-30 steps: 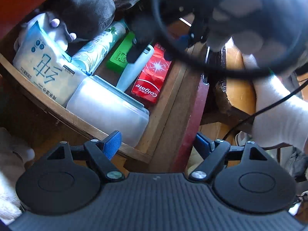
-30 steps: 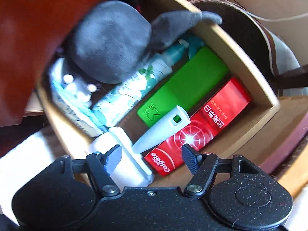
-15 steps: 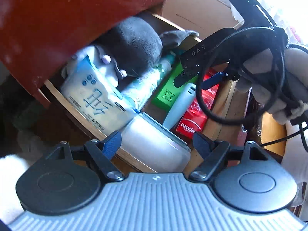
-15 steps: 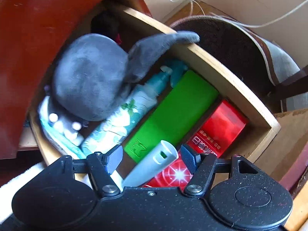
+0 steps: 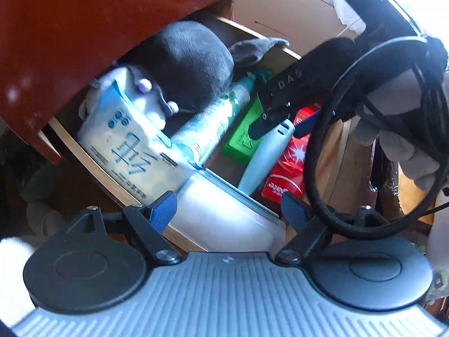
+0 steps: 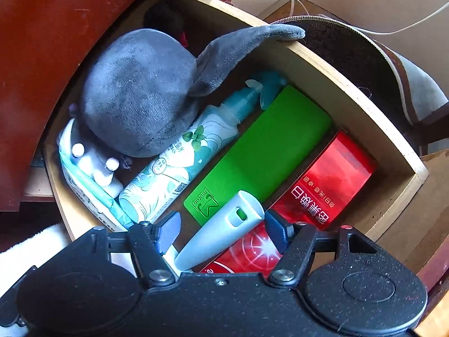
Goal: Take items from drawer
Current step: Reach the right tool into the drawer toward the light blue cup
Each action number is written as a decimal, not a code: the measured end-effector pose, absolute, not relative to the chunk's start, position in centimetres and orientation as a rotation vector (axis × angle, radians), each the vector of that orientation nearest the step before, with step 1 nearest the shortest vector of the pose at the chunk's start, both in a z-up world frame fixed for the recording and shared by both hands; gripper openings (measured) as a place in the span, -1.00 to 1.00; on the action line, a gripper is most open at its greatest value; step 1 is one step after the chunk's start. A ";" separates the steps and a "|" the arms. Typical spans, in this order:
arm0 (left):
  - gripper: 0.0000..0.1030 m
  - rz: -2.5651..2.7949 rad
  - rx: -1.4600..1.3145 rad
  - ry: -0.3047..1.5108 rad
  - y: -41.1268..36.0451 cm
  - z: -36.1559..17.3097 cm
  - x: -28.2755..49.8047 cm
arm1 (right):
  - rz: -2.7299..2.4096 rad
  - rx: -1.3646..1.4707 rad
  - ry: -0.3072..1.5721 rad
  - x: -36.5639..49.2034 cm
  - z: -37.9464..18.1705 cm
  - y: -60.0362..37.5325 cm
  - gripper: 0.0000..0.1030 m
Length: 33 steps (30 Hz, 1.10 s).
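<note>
The open wooden drawer [image 6: 350, 84] holds a grey plush toy [image 6: 140, 92], a teal spray bottle [image 6: 179, 165], a green box [image 6: 263, 151], a red Colgate box [image 6: 325, 179], a pale grey pen-shaped device [image 6: 221, 230], a tissue pack [image 5: 132, 151] and a clear lidded tub [image 5: 224, 213]. My right gripper [image 6: 223, 230] is open with its fingers either side of the pen-shaped device, low in the drawer; it also shows in the left wrist view [image 5: 277, 123]. My left gripper [image 5: 228, 207] is open and empty, above the tub at the drawer's front.
The red-brown cabinet front [image 6: 50, 45] overhangs the drawer's back left. A dark cushioned chair [image 6: 364, 56] stands beyond the drawer's right wall. A black cable loop [image 5: 364, 140] hangs from the right gripper in front of the left camera. A cardboard box [image 5: 294, 19] sits behind.
My right gripper has pushed down and forward into the drawer, so its fingers now flank the pen-shaped device. My left gripper has drawn back and tilted up, showing more of the cabinet front.
</note>
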<state>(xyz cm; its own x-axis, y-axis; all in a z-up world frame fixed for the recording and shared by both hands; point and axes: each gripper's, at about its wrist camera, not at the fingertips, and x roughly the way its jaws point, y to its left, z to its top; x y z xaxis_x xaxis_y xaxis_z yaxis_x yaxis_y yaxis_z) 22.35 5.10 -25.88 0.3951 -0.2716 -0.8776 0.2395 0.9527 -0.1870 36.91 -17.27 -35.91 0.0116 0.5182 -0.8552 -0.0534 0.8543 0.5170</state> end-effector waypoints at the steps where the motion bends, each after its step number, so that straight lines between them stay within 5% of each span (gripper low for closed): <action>1: 0.58 -0.326 -0.028 1.117 5.0 -25.9 22.3 | 0.466 0.382 1.499 36.6 -35.8 -17.2 0.41; 21: 0.58 -0.336 -0.009 1.098 5.5 -25.8 21.6 | 0.411 0.285 1.449 34.2 -33.3 -16.4 0.50; 24: 0.58 -0.343 0.002 1.099 5.4 -25.8 21.5 | 0.429 0.153 1.421 32.9 -32.9 -14.9 0.37; 28: 0.58 -0.352 0.009 1.095 5.3 -25.7 21.3 | 0.429 0.072 1.398 31.5 -32.0 -15.0 -0.04; 33: 0.58 -0.366 0.033 1.054 4.9 -25.5 21.1 | 0.482 0.027 1.364 29.2 -29.9 -15.5 -0.07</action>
<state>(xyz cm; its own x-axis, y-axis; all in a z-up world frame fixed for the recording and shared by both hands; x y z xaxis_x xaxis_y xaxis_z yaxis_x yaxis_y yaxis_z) 21.06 4.91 -25.47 0.4394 -0.2786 -0.8540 0.3099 0.9393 -0.1470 29.19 -15.54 -29.94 0.1238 0.3461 -0.9300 -0.3147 0.9025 0.2940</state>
